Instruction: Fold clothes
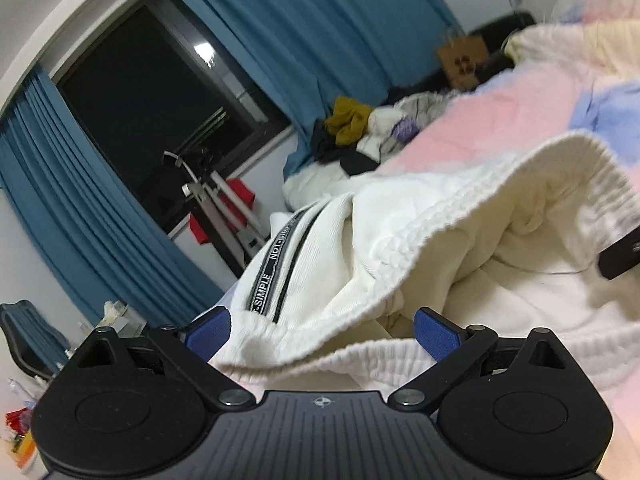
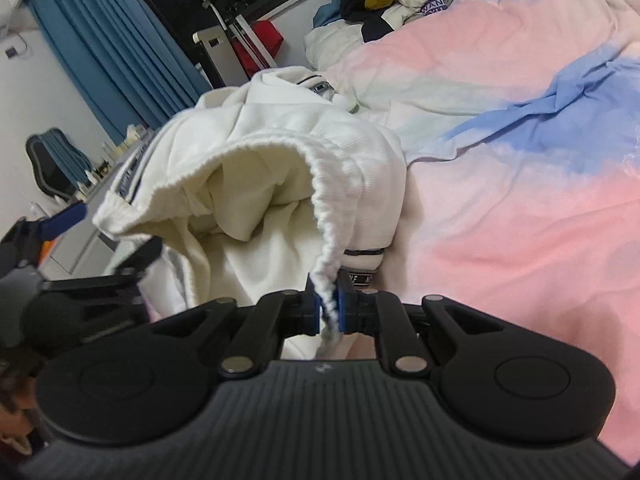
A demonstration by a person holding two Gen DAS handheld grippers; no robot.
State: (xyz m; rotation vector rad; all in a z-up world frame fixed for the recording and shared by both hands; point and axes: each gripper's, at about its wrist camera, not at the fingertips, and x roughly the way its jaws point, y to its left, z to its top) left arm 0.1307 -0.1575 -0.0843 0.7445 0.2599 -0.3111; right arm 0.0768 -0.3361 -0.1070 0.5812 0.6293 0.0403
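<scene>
White sweatpants [image 1: 400, 240] with a black "SIMPLE" side stripe [image 1: 276, 264] lie bunched on the bed, waistband opening facing me. My left gripper [image 1: 322, 334] is open, its blue pads either side of the waistband edge, not closed on it. My right gripper [image 2: 329, 308] is shut on the ribbed waistband [image 2: 326, 216] of the sweatpants [image 2: 248, 152] and holds it up. The left gripper also shows at the left edge of the right wrist view [image 2: 104, 232], open beside the waistband's other end.
The bed has a pink and blue sheet [image 2: 520, 160]. A heap of other clothes [image 1: 360, 132] lies at its far end. Blue curtains [image 1: 80, 200], a dark window and a metal rack [image 1: 224, 208] stand beyond the bed. A cluttered desk and chair [image 1: 28, 332] are at left.
</scene>
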